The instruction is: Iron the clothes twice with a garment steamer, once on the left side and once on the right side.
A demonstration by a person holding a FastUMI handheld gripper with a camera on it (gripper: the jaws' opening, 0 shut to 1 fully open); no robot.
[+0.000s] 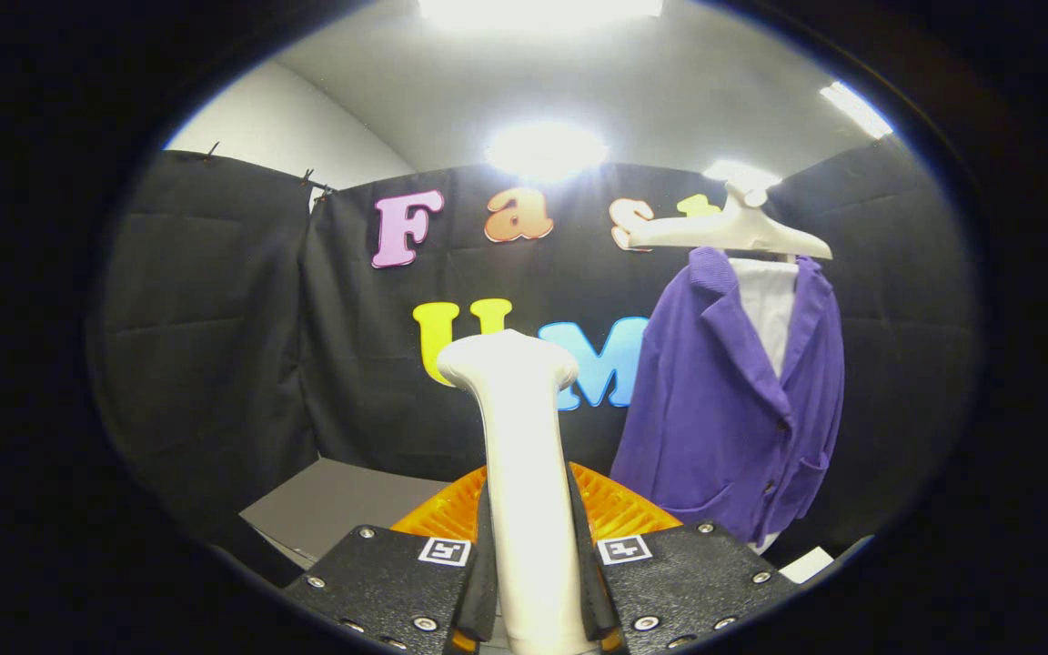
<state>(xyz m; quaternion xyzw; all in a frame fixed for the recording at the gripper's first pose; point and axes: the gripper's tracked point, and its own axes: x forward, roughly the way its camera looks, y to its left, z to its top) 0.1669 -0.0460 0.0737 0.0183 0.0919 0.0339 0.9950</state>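
White plastic garment steamer [524, 455] is clamped upright between the gripper [535, 582] fingers; purple knit jacket [733, 400] on white hanger [733, 232] is hung ahead, centre-right of frame.

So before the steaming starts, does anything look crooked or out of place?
Nothing stands out. The gripper is shut on the steamer, upright between its fingers. The purple jacket hangs from the hanger, apart from the steamer.
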